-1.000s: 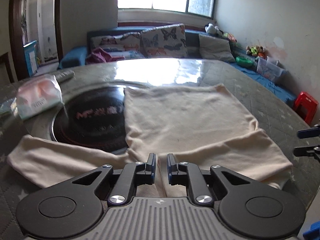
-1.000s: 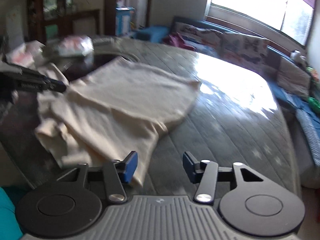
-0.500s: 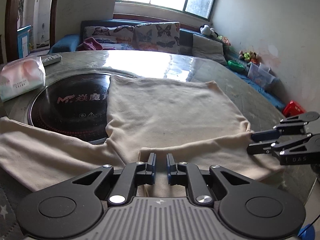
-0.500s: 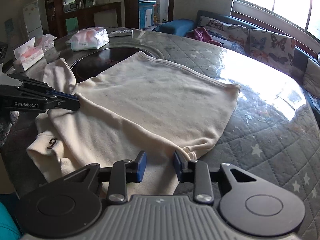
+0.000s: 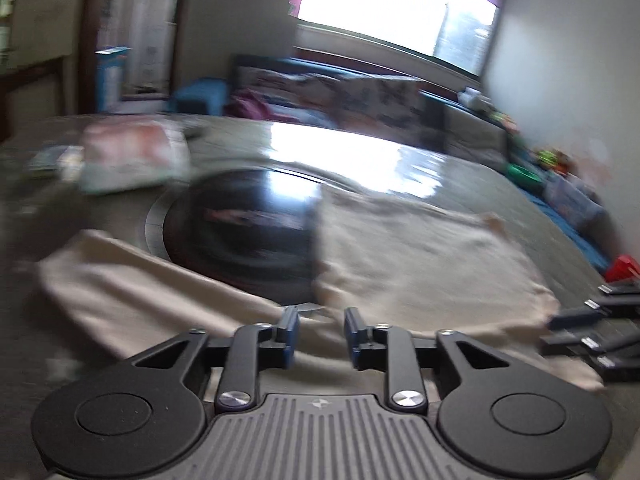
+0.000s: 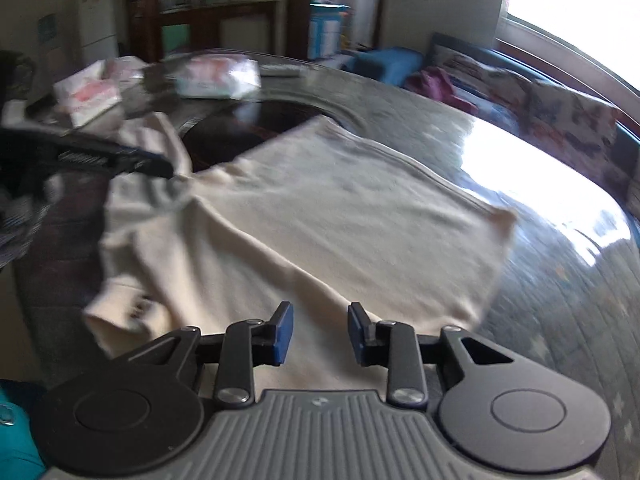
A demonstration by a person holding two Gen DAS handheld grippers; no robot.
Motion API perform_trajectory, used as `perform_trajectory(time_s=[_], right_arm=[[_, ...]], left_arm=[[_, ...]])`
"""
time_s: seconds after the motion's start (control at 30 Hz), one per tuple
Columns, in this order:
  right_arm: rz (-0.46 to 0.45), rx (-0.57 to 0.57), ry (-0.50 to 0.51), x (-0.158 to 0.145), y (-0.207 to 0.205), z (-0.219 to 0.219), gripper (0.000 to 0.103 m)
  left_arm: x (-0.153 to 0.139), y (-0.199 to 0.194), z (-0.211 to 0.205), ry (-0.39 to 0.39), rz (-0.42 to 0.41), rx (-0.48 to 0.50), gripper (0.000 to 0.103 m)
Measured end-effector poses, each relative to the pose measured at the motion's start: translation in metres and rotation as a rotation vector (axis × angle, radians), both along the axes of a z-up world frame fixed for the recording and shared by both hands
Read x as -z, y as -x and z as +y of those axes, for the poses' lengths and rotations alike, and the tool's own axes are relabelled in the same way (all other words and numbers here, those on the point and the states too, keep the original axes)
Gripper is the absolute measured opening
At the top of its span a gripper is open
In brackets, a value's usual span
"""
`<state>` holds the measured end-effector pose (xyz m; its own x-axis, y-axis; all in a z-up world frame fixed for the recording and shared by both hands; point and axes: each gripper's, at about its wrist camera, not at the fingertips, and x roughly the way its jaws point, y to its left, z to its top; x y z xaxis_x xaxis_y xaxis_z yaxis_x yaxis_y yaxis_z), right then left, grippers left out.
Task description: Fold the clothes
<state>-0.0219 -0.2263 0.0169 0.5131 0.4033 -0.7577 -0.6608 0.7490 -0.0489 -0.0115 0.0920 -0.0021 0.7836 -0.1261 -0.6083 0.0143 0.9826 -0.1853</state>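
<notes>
Cream shirt [image 6: 328, 216] lies flat — hem toward the window; both grippers' fingers [image 5: 289, 334] narrowly parted, empty.

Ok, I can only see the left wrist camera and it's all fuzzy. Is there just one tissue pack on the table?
Observer: No. The right wrist view shows one tissue pack past the dark round plate and a second tissue pack further left.
Operator: Does the shirt have a picture on it?
Observer: The shirt has only a small dark mark near its folded near-left edge. It is too blurred to read.
Operator: What's at the back of the room?
Observer: A tall white cabinet stands against the far wall.
</notes>
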Motion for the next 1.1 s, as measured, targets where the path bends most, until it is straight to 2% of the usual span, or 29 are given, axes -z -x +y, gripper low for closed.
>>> perform_trajectory(time_s=[0.2,0.33,0.43,0.53,0.77,0.9,0.97,1.03,1.1], right_arm=[[0.016,-0.177,-0.009,-0.001,0.012,0.052,0.029],[0.030,-0.248,-0.003,0.009,0.016,0.081,0.029],[0.035,-0.275,0.019,0.018,0.020,0.092,0.030],[0.029,-0.268,0.011,0.012,0.021,0.092,0.030],[-0.010,-0.221,-0.011,-0.006,0.025,0.079,0.030],[-0.016,-0.187,-0.018,-0.012,0.024,0.069,0.030],[-0.019,-0.174,-0.021,-0.013,0.024,0.065,0.030],[-0.023,-0.158,-0.027,-0.014,0.025,0.060,0.030],[-0.028,-0.137,-0.037,-0.016,0.026,0.053,0.030]], left_arm=[[-0.002,0.002,0.052,-0.081,0.004,-0.234,0.047],[0.003,0.005,0.085,-0.107,0.016,-0.375,0.051],[0.007,0.005,0.106,-0.096,0.031,-0.450,0.051],[0.011,0.002,0.119,-0.097,0.043,-0.492,0.051],[0.020,-0.013,0.128,-0.081,0.049,-0.510,0.049],[0.022,-0.019,0.127,-0.095,0.043,-0.512,0.043],[0.023,-0.021,0.125,-0.106,0.038,-0.511,0.029],[0.023,-0.022,0.124,-0.100,0.034,-0.494,0.010],[0.021,-0.022,0.121,-0.090,0.028,-0.489,0.006]])
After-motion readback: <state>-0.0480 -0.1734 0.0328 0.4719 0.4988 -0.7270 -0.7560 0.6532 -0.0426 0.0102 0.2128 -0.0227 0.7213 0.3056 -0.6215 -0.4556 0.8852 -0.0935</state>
